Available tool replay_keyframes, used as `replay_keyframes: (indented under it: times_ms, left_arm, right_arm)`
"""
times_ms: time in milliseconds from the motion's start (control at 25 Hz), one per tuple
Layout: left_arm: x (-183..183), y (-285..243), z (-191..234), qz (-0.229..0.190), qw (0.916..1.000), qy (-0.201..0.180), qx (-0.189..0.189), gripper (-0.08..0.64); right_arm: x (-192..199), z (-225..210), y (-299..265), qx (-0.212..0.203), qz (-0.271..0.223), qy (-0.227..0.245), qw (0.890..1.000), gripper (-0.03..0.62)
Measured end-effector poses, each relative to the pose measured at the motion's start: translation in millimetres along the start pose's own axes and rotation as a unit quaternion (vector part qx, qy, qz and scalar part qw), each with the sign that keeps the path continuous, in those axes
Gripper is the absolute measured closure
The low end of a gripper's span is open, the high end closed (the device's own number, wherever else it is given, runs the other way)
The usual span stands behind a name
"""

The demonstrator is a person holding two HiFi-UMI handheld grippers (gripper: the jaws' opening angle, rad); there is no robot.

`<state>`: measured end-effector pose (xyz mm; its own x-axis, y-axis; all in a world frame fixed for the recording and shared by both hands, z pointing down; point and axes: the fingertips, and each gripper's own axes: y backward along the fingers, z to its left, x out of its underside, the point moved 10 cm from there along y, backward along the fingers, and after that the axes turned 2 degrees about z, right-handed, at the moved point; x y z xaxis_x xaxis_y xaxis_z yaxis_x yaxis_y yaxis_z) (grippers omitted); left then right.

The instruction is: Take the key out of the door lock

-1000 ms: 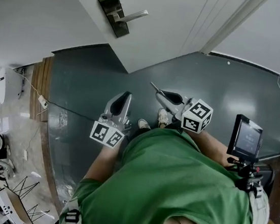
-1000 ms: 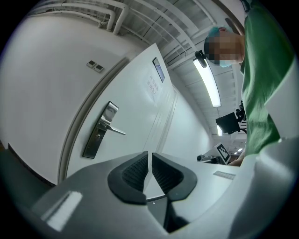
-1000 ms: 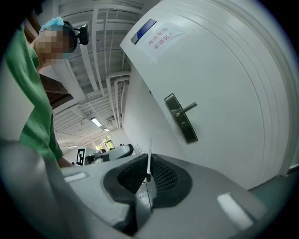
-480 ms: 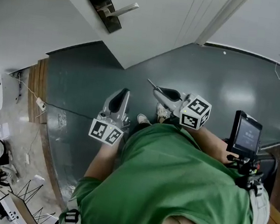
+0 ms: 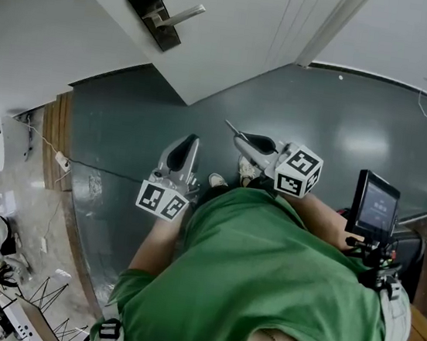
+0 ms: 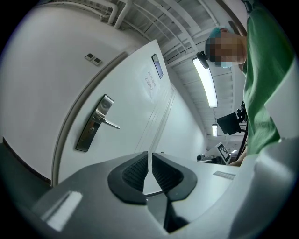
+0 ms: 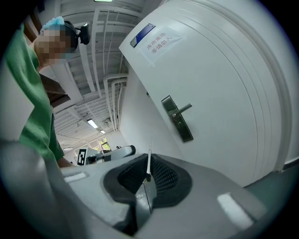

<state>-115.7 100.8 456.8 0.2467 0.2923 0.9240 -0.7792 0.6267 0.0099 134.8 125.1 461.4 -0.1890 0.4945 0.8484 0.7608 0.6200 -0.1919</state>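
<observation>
One key (image 7: 149, 163) is clamped between the pads of the right gripper (image 7: 148, 176). It shows edge-on in the right gripper view as a thin metal strip rising past the jaw tips. In the head view it sticks out from the nose of that gripper (image 5: 242, 141) as a slim sliver (image 5: 233, 130) over the floor. It is out of the door lock (image 5: 152, 14) and well apart from it.

The lock is a dark upright plate with a lever handle (image 5: 179, 15), set on a white door (image 5: 238, 44). Both gripper views face the plate from a distance (image 6: 93, 125) (image 7: 177, 118), and whether its keyhole is bare is too small to tell. A printed paper notice (image 7: 161, 42) is stuck higher on the door.

The left gripper (image 6: 150, 163) has its ribbed pads drawn almost together with nothing between them. In the head view it is held just beside the right one (image 5: 190, 143), both over the dark grey floor (image 5: 344, 128).

The person wears a green shirt (image 5: 276, 283), and two shoes (image 5: 218, 187) peek out below the grippers. A small monitor (image 5: 375, 208) on a stand is at the person's right.
</observation>
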Motion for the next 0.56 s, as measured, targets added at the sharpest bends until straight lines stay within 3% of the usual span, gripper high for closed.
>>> replay_keyframes:
  times_ms: [560]
  left_arm:
    - [0.1, 1.9, -2.9, -0.002, 1.0, -0.002, 0.003, 0.528]
  right_arm:
    - [0.2, 2.9, -2.3, -0.005, -0.004, 0.01, 1.0, 0.568]
